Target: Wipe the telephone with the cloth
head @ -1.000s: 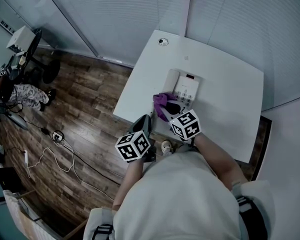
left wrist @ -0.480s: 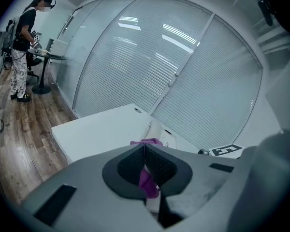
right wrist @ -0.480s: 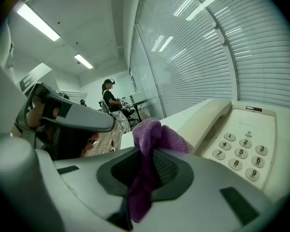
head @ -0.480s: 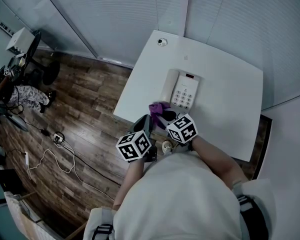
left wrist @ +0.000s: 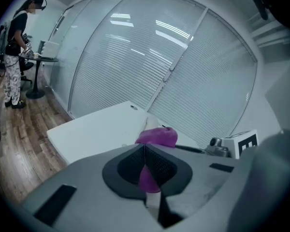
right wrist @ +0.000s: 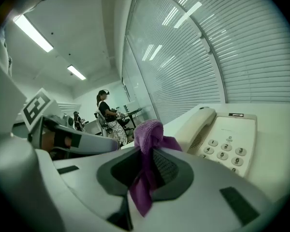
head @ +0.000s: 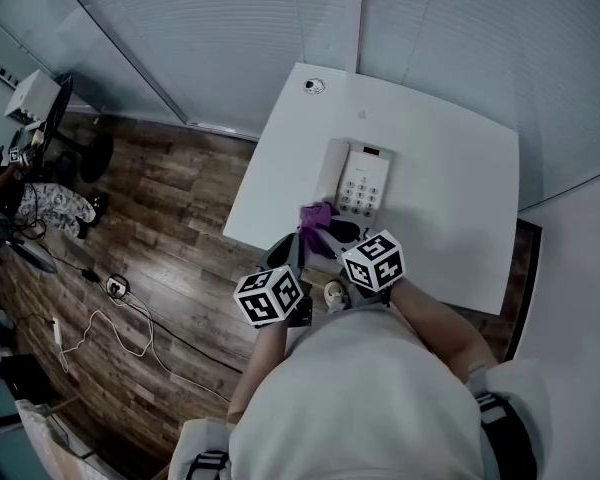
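Purple cloth is bunched between two tools at the near-left part of a white worktop.

Head view: the telephone lies flat near the middle of the worktop, with its handset on the left and its keys on the right. The cloth is just beside its near-left corner; whether the two touch cannot be told. The left hand-held gripper and the right hand-held gripper both reach the cloth from the near edge, and each carries a cube with square markers. A small round fitting sits at the far corner of the worktop. A wooden floor with loose cables lies to the left, and slatted blinds run behind.

Left gripper view: the jaws are pressed together, with a fold of the cloth pinched between the ribbed pads. The rest of the cloth rises in a rounded bunch just past the tips. The other cube shows at the right. A person stands at a distant desk, far left.

Right gripper view: these jaws also clamp the cloth. One end of it stands up above the tips, and a tail hangs down between the pads. The telephone lies just beyond to the right, its cream handset in the cradle beside the numbered keys.
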